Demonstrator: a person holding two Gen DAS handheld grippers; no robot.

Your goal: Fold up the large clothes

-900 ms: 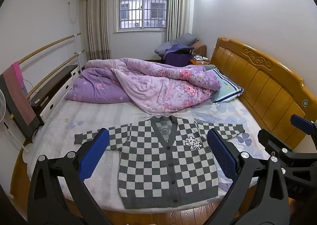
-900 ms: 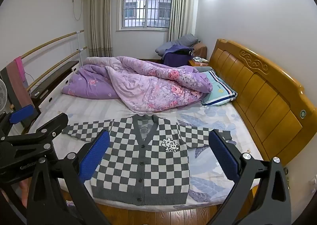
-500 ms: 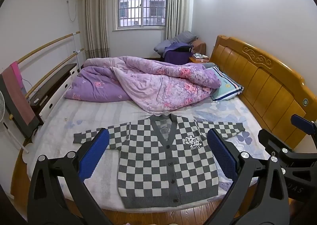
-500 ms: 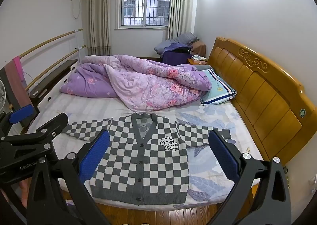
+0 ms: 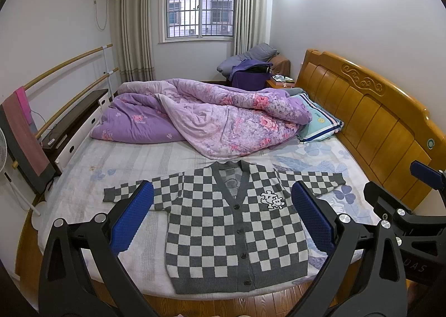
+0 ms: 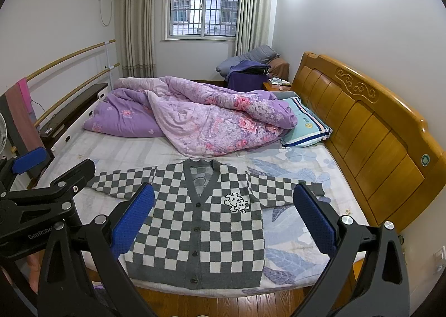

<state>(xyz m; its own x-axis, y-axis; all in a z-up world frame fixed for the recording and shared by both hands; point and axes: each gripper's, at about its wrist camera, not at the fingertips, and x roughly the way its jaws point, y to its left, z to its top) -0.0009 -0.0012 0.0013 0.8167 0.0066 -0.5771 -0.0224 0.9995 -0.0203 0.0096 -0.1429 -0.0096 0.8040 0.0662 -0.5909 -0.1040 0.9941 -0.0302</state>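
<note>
A grey and white checked cardigan lies flat and buttoned on the near part of the bed, sleeves spread to both sides; it also shows in the right wrist view. My left gripper is open and empty, held in the air in front of the bed's near edge. My right gripper is open and empty beside it. The right gripper's body shows at the right edge of the left wrist view; the left gripper's body shows at the left of the right wrist view.
A crumpled purple floral quilt and a striped pillow lie at the far half of the bed. A wooden headboard runs along the right. Wooden rails and a dark shelf stand at the left. Wood floor lies below the bed's edge.
Both grippers have shifted slightly; the cardigan sits a little higher and further left in the views. Nothing was taken hold of.
</note>
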